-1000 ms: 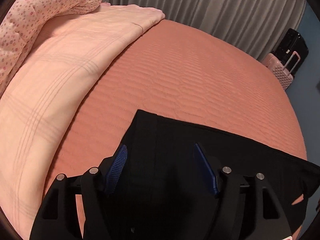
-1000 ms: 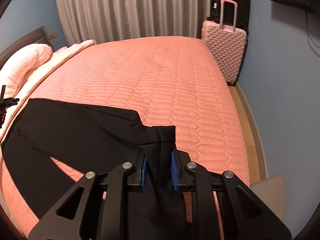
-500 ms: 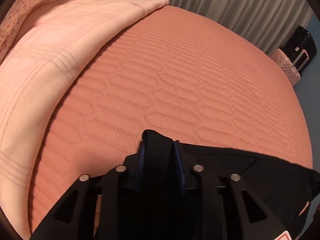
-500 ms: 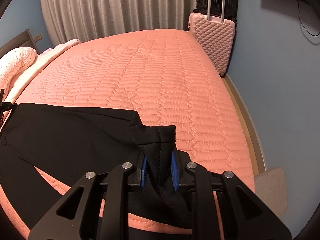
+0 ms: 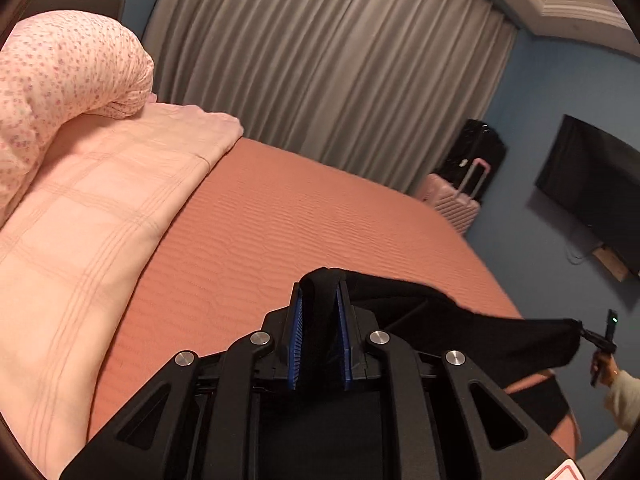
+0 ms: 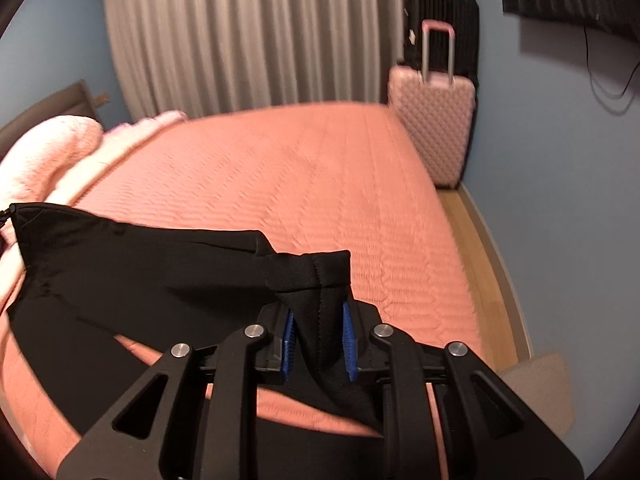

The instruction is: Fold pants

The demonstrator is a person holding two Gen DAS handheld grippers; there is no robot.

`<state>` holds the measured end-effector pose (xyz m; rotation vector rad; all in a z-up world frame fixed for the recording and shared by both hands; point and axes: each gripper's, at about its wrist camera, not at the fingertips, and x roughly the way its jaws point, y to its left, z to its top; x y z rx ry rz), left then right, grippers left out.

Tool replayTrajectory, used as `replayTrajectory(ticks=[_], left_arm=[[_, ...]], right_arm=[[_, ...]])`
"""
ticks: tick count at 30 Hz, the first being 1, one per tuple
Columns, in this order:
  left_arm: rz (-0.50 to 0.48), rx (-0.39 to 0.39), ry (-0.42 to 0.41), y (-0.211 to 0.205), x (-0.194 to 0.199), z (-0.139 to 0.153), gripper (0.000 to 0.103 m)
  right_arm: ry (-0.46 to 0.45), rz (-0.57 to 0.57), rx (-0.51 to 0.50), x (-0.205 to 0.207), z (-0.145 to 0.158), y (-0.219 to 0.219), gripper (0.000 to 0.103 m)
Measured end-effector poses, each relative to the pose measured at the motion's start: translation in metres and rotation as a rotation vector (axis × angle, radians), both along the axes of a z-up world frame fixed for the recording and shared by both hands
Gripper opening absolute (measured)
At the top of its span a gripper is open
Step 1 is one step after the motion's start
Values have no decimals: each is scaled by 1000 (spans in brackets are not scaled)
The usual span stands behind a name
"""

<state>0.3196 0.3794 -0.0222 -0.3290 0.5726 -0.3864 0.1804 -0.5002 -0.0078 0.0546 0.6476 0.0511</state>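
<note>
The black pants [image 5: 460, 324] hang stretched between my two grippers above the salmon quilted bed [image 5: 280, 216]. My left gripper [image 5: 319, 300] is shut on one corner of the pants, with black cloth bunched between its blue pads. My right gripper [image 6: 316, 316] is shut on the other end of the pants [image 6: 132, 280], a hem folded over its fingertips. In the left wrist view the right gripper [image 5: 600, 340] shows far right, held by a hand. The lower part of the pants drapes down toward the bed's near edge.
A pale pink blanket [image 5: 88, 220] and a flowered pillow [image 5: 60, 72] lie at the bed's left side. A pink suitcase [image 6: 434, 120] and a black one [image 6: 444, 28] stand by the grey curtain [image 5: 320, 72]. A TV [image 5: 592, 188] hangs on the blue wall. Wooden floor [image 6: 492, 272] runs right of the bed.
My left gripper closed on the pants corner and lifted it off the bed. Both grippers have risen, and the pants now hang taut between them.
</note>
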Motion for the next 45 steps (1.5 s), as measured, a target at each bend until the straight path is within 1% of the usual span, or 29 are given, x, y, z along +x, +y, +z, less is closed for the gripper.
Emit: replayTrajectory(ticks=[1, 2, 4, 6, 7, 8, 10, 11, 12, 13, 15, 17, 18, 19, 20, 21, 23, 24, 26, 27, 30, 31, 33, 36, 39, 40, 41, 44, 45], left_arm=[[-10, -1, 2, 5, -33, 6, 13], [-13, 5, 16, 4, -51, 9, 13], [-19, 31, 61, 9, -99, 5, 13], [-15, 84, 136, 14, -135, -17, 13], [-2, 115, 181, 15, -148, -30, 14], [4, 139, 250, 18, -163, -49, 14], [28, 178, 330, 20, -178, -74, 14], [47, 218, 382, 21, -187, -89, 14], [85, 250, 413, 24, -193, -98, 14], [116, 246, 433, 31, -196, -103, 14], [228, 238, 432, 49, -207, -102, 14], [321, 260, 427, 58, -211, -93, 14], [338, 271, 423, 55, -210, -88, 14], [319, 268, 402, 47, -207, -80, 14], [313, 268, 376, 36, -201, -71, 18], [299, 261, 355, 22, -198, -66, 22], [271, 217, 330, -7, -193, -63, 45], [265, 207, 331, -20, -194, -66, 47], [262, 180, 368, -43, -194, -85, 47], [264, 152, 417, -49, -194, -100, 47], [314, 68, 485, -48, -203, -132, 47], [342, 29, 488, -44, -209, -138, 47], [395, -94, 479, -28, -217, -152, 47], [451, -200, 474, -11, -211, -167, 47], [459, -231, 442, -6, -199, -168, 44], [462, -224, 434, -6, -193, -168, 41], [467, -211, 424, -6, -190, -167, 29], [464, -194, 400, -4, -184, -165, 21], [458, -170, 391, -3, -181, -162, 20]], right_arm=[[-7, 13, -1, -12, 4, 0, 18], [-4, 26, -12, -30, 6, -2, 18], [37, 40, -14, -56, -3, -8, 20], [130, 4, -28, -74, -29, -19, 35], [171, -31, -53, -80, -43, -24, 54], [215, -78, -99, -90, -60, -30, 58], [269, -123, -85, -103, -81, -44, 57], [283, -174, -77, -112, -88, -53, 57], [284, -215, -73, -121, -90, -59, 57], [274, -242, -60, -128, -90, -64, 58], [235, -290, -31, -144, -81, -72, 63], [205, -312, 14, -155, -71, -75, 76], [192, -318, 32, -157, -67, -72, 78], [185, -314, 50, -156, -63, -70, 80], [168, -300, 64, -160, -60, -61, 80], [156, -292, 68, -163, -60, -52, 81], [156, -259, 66, -162, -63, -28, 81], [144, -241, 59, -161, -64, -14, 81], [136, -178, 73, -159, -66, 17, 81], [135, -153, 77, -156, -68, 31, 81], [154, -62, 88, -147, -70, 77, 81], [161, -37, 91, -145, -71, 89, 81], [170, 17, 94, -140, -72, 117, 81], [195, 72, 63, -130, -75, 153, 81], [203, 131, 36, -127, -75, 189, 81], [206, 145, 36, -127, -74, 196, 81], [212, 162, 31, -126, -74, 207, 81], [218, 204, -3, -126, -73, 232, 81], [219, 217, -22, -126, -73, 240, 81]])
